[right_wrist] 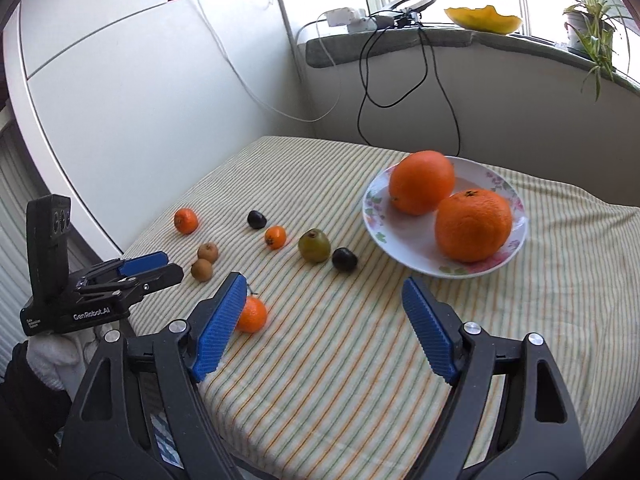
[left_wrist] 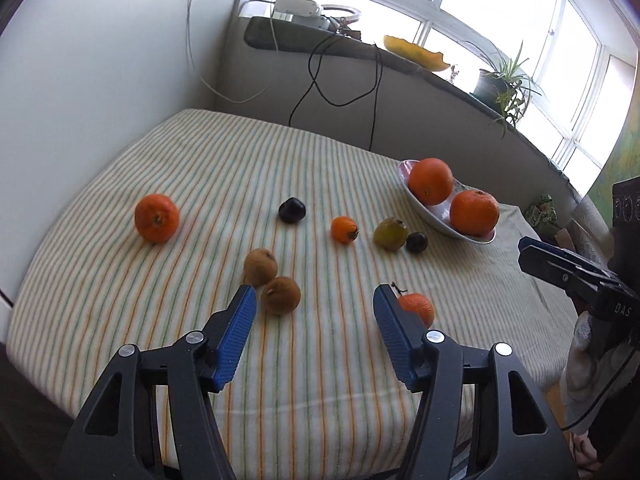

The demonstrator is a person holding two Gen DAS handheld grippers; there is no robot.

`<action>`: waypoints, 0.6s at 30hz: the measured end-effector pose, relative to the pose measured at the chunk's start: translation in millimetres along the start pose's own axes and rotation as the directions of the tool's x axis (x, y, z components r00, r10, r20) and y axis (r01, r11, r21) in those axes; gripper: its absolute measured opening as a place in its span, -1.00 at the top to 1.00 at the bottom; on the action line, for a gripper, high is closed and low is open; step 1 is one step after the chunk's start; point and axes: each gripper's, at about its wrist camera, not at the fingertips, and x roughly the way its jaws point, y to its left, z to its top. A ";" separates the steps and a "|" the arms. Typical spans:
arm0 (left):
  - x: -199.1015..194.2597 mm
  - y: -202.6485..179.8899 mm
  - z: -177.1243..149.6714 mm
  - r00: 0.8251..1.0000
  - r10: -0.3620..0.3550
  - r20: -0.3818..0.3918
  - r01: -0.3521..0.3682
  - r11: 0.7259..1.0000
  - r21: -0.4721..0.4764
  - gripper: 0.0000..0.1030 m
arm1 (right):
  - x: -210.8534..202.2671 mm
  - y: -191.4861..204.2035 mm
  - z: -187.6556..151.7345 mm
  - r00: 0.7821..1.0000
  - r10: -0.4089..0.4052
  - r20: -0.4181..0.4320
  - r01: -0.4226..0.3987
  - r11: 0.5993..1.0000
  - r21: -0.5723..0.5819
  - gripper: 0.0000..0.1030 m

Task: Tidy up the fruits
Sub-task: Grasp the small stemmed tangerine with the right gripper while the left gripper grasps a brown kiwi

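Note:
A white flowered plate holds two big oranges. Loose on the striped cloth lie a mandarin at far left, two dark plums, a small orange fruit, a green pear, two brown kiwis and a stemmed mandarin. My left gripper is open and empty above the near cloth, the kiwis beside its left finger. My right gripper is open and empty, short of the plate.
The table is covered by a striped cloth. A fridge stands at left. A windowsill behind carries cables, a ring light, a yellow dish and a potted plant. The right gripper shows in the left wrist view.

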 end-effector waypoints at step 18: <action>28.5 20.0 -4.6 0.998 -0.020 -0.054 0.017 0.998 -0.069 0.04 | 67.1 52.0 -31.1 0.988 0.044 -0.145 -0.062 0.991 -0.117 -0.20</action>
